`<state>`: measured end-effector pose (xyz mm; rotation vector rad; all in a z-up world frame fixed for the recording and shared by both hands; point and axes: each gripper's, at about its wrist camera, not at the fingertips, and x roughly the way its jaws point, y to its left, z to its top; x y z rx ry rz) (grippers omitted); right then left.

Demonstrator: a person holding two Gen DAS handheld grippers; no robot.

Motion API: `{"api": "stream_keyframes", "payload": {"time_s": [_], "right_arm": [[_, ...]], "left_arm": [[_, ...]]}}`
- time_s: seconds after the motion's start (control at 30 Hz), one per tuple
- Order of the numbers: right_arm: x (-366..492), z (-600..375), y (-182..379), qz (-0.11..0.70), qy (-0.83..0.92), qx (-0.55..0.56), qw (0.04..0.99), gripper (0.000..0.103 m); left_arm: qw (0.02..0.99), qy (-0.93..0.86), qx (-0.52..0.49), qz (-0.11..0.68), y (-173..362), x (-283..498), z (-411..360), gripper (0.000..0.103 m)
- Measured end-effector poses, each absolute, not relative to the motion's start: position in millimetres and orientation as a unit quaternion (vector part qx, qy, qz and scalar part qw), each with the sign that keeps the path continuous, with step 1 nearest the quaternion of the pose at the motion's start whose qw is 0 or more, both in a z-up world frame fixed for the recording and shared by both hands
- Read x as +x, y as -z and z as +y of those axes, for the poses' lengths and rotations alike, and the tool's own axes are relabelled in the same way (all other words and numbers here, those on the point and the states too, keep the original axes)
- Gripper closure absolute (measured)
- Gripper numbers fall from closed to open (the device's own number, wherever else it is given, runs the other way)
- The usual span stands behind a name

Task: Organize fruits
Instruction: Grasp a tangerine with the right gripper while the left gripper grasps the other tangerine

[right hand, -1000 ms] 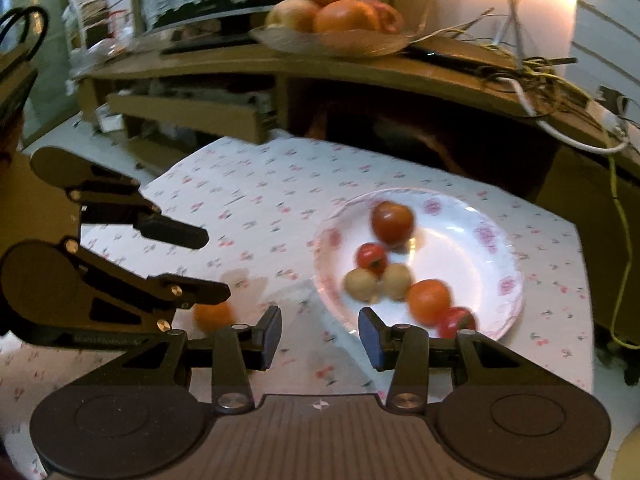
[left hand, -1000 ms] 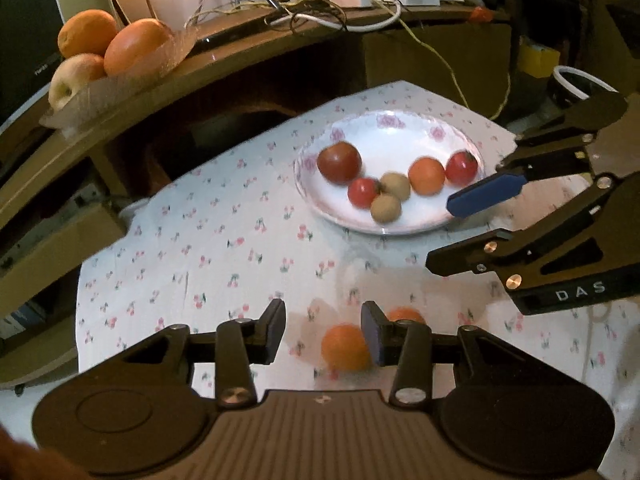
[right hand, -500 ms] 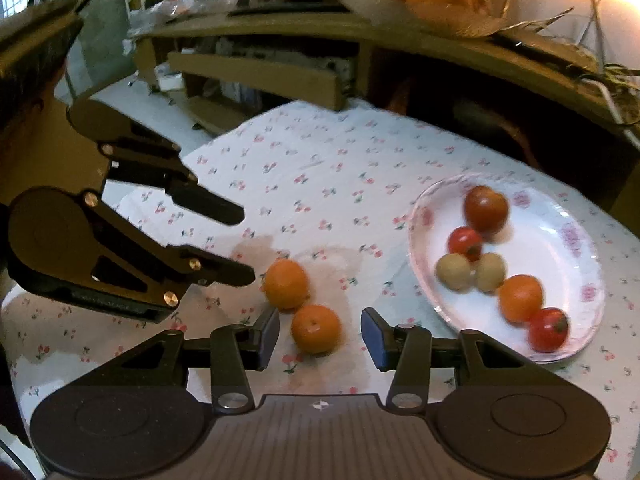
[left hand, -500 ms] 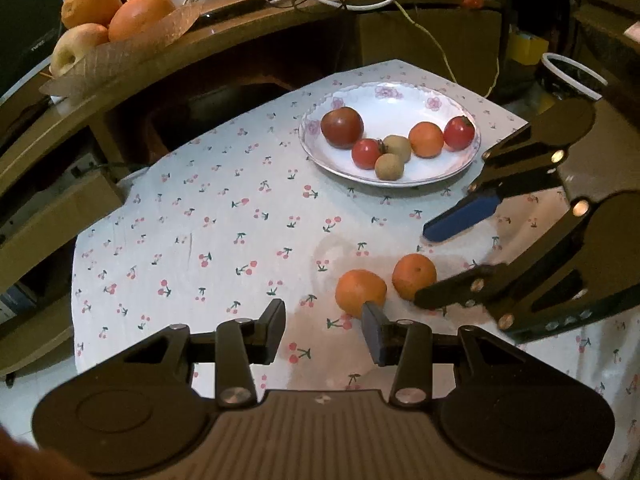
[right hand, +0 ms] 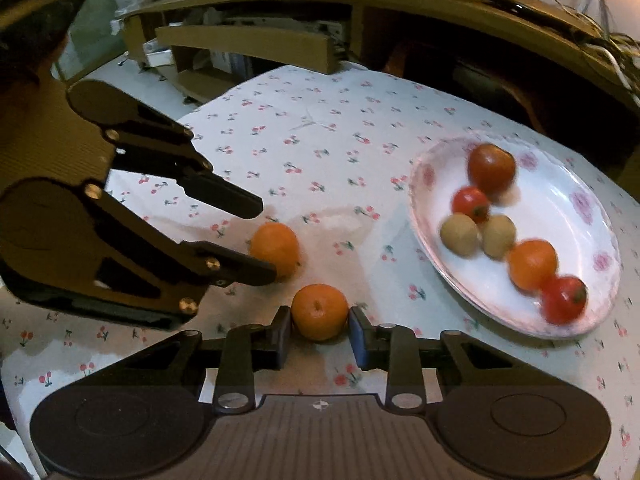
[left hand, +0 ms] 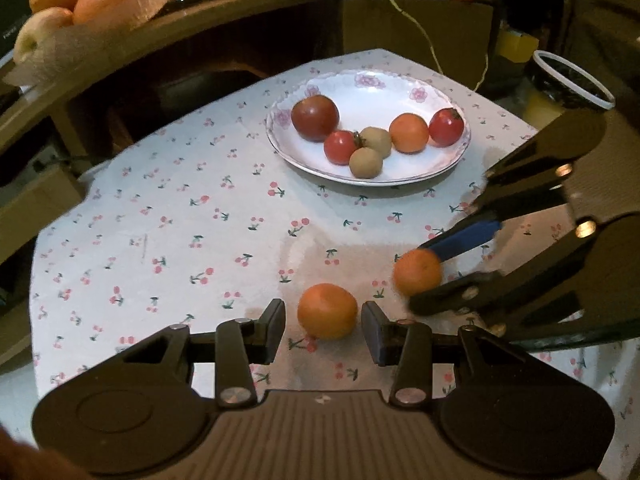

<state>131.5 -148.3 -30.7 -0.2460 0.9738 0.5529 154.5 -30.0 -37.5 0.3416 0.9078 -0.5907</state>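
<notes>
Since the earlier frames both grippers have come down toward the cherry-print tablecloth, and two oranges that sat ahead of them now lie between their fingers. The left gripper has its jaws apart around the left orange, with a visible gap on each side, so nothing is gripped; its spread looks unchanged from a second ago. The right gripper has just been closing, and its blue pads now press both sides of the right orange, which rests on the cloth just beside the other one.

The right orange shows its dimpled stem end facing the right wrist camera, so its axis runs roughly level toward the gripper; it is nearly round, with no clear long axis. The left orange shows no stem mark, so its orientation cannot be told.

Further right, the white floral plate holds tomatoes, two kiwis and another orange. In the right wrist view this fruit is smeared by motion blur. The fruit bowl on the wooden shelf is cut off by the edge of the left wrist view.
</notes>
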Motion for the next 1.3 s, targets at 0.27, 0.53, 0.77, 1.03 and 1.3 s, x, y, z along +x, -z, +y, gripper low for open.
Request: {"api": "stream_keyframes", "payload": {"time_s": [0.27, 0.53, 0.77, 1.03, 1.3], "right_arm": [[115.1, -178.0, 23.6, 0.463, -0.209, -0.101, 0.855, 0.072], [81.5, -196.2, 20.7, 0.465, -0.175, -0.093, 0.863, 0.072], [60.1, -200.3, 26.0, 0.468, -0.159, -0.100, 0.863, 0.071], [58.5, -204.4, 28.1, 0.462, -0.165, -0.102, 0.865, 0.057], [56.8, -210.1, 27.7, 0.461, -0.166, -0.091, 0.867, 0.048]], "left_arm": [[0.848, 0.260, 0.153, 0.436, 43.4, 152.6, -37.4, 0.064], [0.855, 0.263, 0.135, 0.427, 24.1, 116.1, -45.7, 0.064], [0.844, 0.273, 0.144, 0.439, 33.3, 89.6, -65.7, 0.064], [0.849, 0.251, 0.160, 0.438, 38.0, 80.8, -66.5, 0.053], [0.853, 0.234, 0.161, 0.437, 39.0, 77.5, -61.4, 0.045]]}}
